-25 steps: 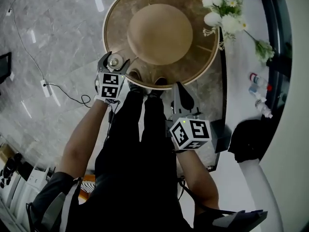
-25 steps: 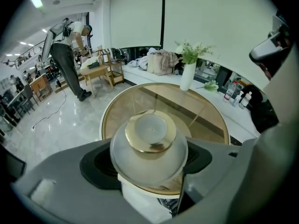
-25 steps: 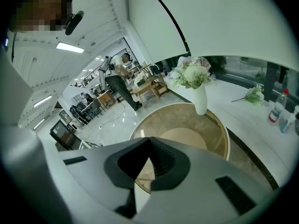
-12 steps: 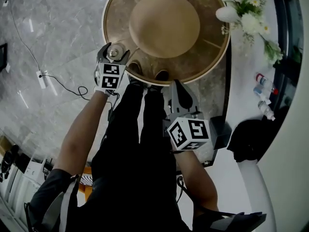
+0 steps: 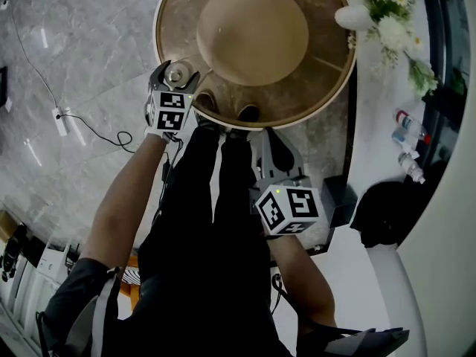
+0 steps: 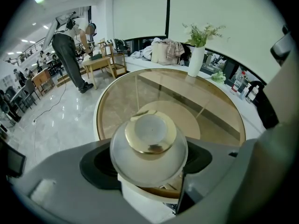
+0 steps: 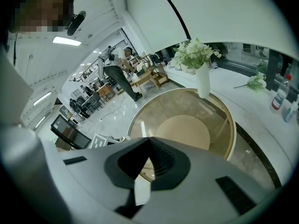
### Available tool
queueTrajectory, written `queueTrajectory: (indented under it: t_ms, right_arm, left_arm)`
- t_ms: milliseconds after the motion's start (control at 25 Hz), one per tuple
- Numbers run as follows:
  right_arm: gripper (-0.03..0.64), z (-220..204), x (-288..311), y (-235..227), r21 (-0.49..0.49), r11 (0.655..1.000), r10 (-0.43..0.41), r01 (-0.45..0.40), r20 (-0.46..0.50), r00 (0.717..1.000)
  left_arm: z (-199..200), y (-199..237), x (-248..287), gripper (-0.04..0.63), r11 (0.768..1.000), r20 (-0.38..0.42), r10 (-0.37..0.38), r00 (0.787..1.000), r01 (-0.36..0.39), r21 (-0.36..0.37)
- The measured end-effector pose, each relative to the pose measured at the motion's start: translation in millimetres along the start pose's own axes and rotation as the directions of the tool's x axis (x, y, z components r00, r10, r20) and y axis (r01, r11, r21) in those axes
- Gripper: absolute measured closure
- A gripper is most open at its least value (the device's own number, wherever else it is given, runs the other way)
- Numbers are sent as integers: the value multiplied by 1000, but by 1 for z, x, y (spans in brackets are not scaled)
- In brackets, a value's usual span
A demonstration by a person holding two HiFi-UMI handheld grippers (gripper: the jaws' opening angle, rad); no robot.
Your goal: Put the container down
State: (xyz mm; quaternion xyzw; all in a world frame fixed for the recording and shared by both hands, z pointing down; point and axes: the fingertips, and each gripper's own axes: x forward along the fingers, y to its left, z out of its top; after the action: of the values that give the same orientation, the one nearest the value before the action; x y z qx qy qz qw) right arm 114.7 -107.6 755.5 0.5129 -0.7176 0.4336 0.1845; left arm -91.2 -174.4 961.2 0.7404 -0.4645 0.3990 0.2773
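Note:
A small round container [image 5: 176,73] with a clear domed lid and a gold cap [image 6: 149,133] sits between the jaws of my left gripper [image 5: 174,79], which is shut on it. In the head view it hangs over the near left rim of the round glass table [image 5: 327,88]. In the left gripper view the container [image 6: 148,157] fills the middle, with the glass top [image 6: 205,101] beyond it. My right gripper [image 5: 272,146] is held lower, near the person's legs and short of the table, jaws shut and empty. Its dark pads [image 7: 161,160] meet in the right gripper view.
Under the glass a tan round base [image 5: 253,32] shows. A white vase of flowers [image 5: 372,13] stands on the white ledge at the right, with small bottles [image 5: 405,129] and a dark bag [image 5: 387,210] nearby. A cable [image 5: 89,129] lies on the marble floor at the left.
My left gripper, with the container in it, has edged a little further over the table's rim. The right gripper has stayed shut and has hardly moved.

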Motion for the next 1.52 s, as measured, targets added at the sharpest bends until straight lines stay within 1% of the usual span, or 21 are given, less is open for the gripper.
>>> queueTrajectory:
  t_ms: [120, 240, 360, 600, 720, 840, 1000, 1120, 1240, 1320, 1400, 1520]
  right_arm:
    - [609, -2, 1, -2, 1, 1000, -4, 4, 2, 1000]
    - [609, -4, 2, -2, 1, 1000, -4, 4, 1, 1000]
    - [609, -7, 4, -2, 2, 1000, -2, 2, -4, 1000]
    - [609, -8, 5, 3, 0, 1000, 8, -8, -8, 1000]
    - [609, -5, 5, 5, -6, 1000, 17, -17, -5, 1000]
    - [609, 0, 6, 10, -16, 999, 28, -28, 4, 1000]
    - [609, 10, 5, 20, -30, 998, 47, -47, 18, 999]
    - [609, 20, -4, 32, -36, 998, 62, -61, 28, 998]
    - [609, 31, -16, 42, -57, 995, 83, -80, 37, 996]
    - [609, 42, -25, 46, -73, 993, 99, -95, 54, 994]
    - [609, 55, -34, 50, -83, 991, 111, -104, 77, 991]
    - [609, 78, -47, 57, -94, 990, 117, -106, 118, 986]
  left_arm:
    - [-4, -2, 3, 250, 1000, -12, -8, 1000, 8, -20]
    - [-3, -1, 6, 250, 1000, -3, -1, 1000, 1, -27]
    - [-1, 0, 7, 250, 1000, 6, 4, 1000, -4, -27]
    - [-1, -3, 10, 250, 1000, 5, -10, 1000, 10, -13]
    - [7, -3, 8, 250, 1000, 44, -13, 999, 14, -1]
    - [8, -2, -2, 250, 1000, 35, -14, 999, 14, -15]
    - [19, -5, -26, 249, 1000, 54, -11, 998, 13, -25]
    - [26, -12, -51, 250, 999, 73, -8, 997, 12, -49]
    - [40, -27, -84, 249, 996, 117, -7, 993, 17, -88]
    - [57, -34, -111, 249, 994, 171, 22, 985, -3, -111]
    - [79, -38, -143, 249, 993, 238, 52, 970, -26, -111]
    - [115, -42, -191, 250, 993, 327, 57, 943, -18, -121]
